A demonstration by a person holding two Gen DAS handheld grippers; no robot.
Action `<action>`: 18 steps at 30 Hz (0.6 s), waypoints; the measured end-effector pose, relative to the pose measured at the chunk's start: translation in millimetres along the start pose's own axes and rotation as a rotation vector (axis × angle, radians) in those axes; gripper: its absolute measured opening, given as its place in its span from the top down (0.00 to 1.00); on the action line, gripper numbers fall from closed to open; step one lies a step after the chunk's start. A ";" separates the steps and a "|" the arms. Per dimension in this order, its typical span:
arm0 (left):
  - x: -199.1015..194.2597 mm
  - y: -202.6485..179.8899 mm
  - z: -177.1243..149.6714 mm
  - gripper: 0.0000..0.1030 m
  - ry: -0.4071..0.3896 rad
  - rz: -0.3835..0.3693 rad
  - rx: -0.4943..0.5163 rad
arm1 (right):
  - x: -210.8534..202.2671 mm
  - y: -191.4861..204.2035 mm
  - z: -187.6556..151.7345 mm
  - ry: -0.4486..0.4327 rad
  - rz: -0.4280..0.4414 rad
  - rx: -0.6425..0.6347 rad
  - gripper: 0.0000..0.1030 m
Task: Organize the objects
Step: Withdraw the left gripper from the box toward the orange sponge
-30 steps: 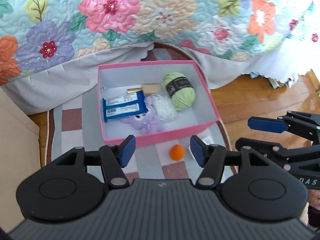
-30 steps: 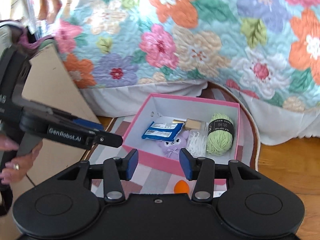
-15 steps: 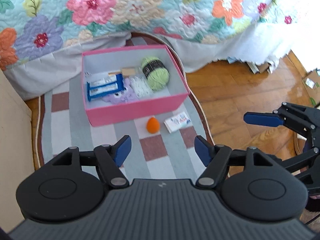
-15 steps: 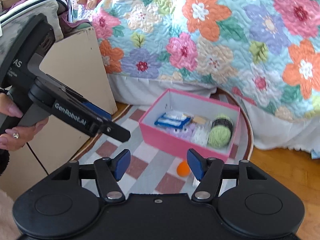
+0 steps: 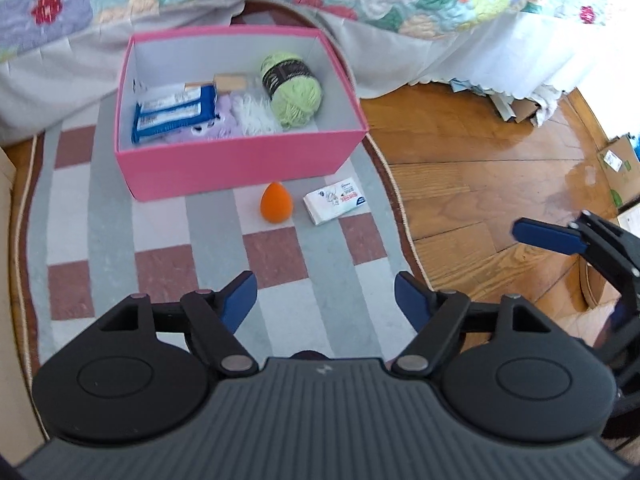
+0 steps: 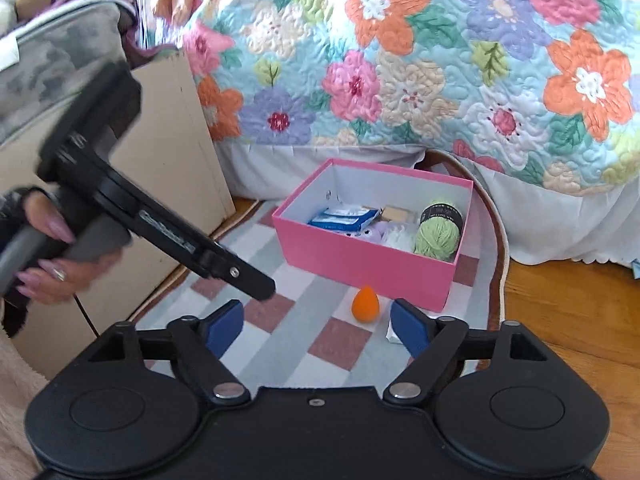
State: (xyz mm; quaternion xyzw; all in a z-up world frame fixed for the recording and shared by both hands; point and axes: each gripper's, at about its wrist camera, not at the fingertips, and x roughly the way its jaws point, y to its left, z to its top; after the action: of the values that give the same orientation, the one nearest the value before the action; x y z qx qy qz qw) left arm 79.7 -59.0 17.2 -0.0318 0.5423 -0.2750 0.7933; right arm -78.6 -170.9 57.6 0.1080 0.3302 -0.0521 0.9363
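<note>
A pink box [image 5: 240, 160] stands on a checked rug [image 5: 168, 236] by the bed. It holds green yarn [image 5: 294, 90], blue snack packs [image 5: 172, 114], a purple plush [image 5: 224, 126] and small items. An orange egg-shaped sponge [image 5: 276, 202] and a white tissue pack [image 5: 334, 200] lie on the rug in front of the box. My left gripper [image 5: 325, 300] is open and empty, above the rug short of the sponge. My right gripper [image 6: 318, 326] is open and empty, also back from the box [image 6: 368, 258] and sponge [image 6: 365, 303].
A flowered quilt [image 6: 420, 60] with a white bed skirt hangs behind the box. A beige cabinet [image 6: 172, 152] stands left of the rug. Wood floor [image 5: 480, 184] lies to the right, with cardboard scraps [image 5: 616, 164] at the far right.
Both grippers have pulled back and up from the box, so the sponge and the tissue pack now show ahead of the fingers. Both stay open.
</note>
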 end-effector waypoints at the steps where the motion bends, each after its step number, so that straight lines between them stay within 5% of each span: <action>1: 5.5 2.0 0.1 0.25 0.000 0.000 -0.006 | 1.9 -2.6 -2.3 -0.007 0.000 0.006 0.14; 10: 54.6 9.0 3.9 0.09 -0.036 -0.017 -0.023 | 46.7 -29.5 -30.0 -0.032 -0.079 0.011 0.07; 18: 103.7 10.1 -1.2 0.08 -0.070 0.018 0.038 | 103.9 -63.4 -50.3 0.008 -0.156 0.058 0.07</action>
State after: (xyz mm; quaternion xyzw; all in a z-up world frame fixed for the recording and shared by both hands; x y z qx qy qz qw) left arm 109.7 -99.0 -74.2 -0.0215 0.5091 -0.2765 0.8148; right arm -39.1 -223.4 -56.6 0.1095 0.3395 -0.1340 0.9245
